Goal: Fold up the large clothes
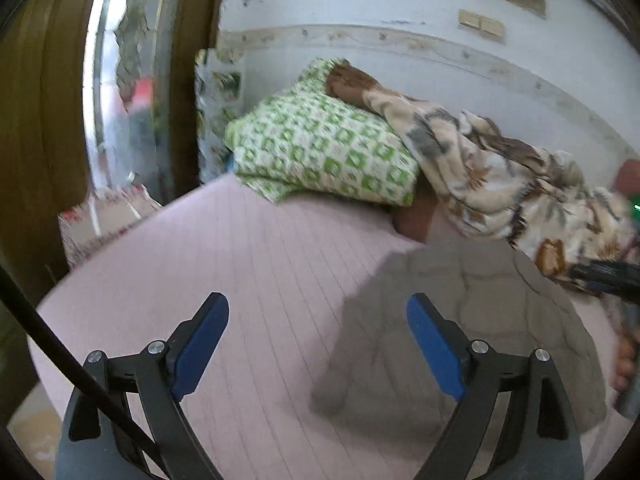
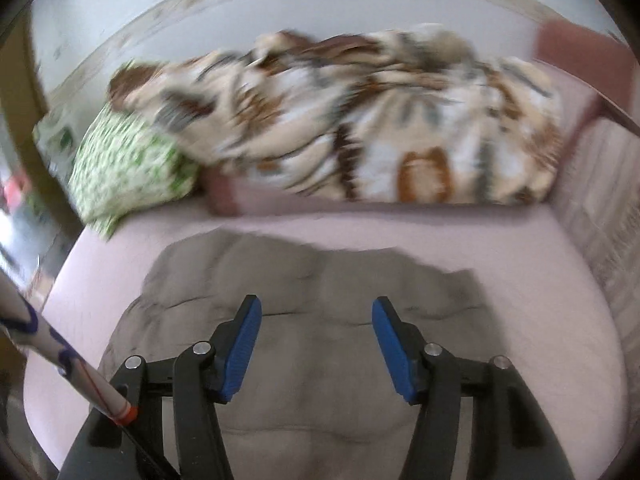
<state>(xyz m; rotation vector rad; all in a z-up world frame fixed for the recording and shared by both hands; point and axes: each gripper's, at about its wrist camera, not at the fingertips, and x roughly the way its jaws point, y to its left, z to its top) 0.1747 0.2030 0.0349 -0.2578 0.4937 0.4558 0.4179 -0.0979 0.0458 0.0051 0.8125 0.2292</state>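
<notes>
A grey garment (image 1: 460, 332) lies spread flat on the pink bed sheet (image 1: 248, 248). In the right wrist view the garment (image 2: 320, 280) fills the near middle of the bed (image 2: 540, 280). My left gripper (image 1: 318, 312) is open and empty, above the garment's left edge. My right gripper (image 2: 317, 316) is open and empty, hovering over the middle of the garment. The right gripper's black body shows at the right edge of the left wrist view (image 1: 608, 276).
A green-and-white patterned pillow (image 1: 320, 148) and a crumpled brown-and-cream floral blanket (image 1: 500, 176) lie along the wall at the back of the bed. The blanket (image 2: 360, 120) and pillow (image 2: 124, 164) also show in the right wrist view. A wooden door frame (image 1: 40, 120) stands at left.
</notes>
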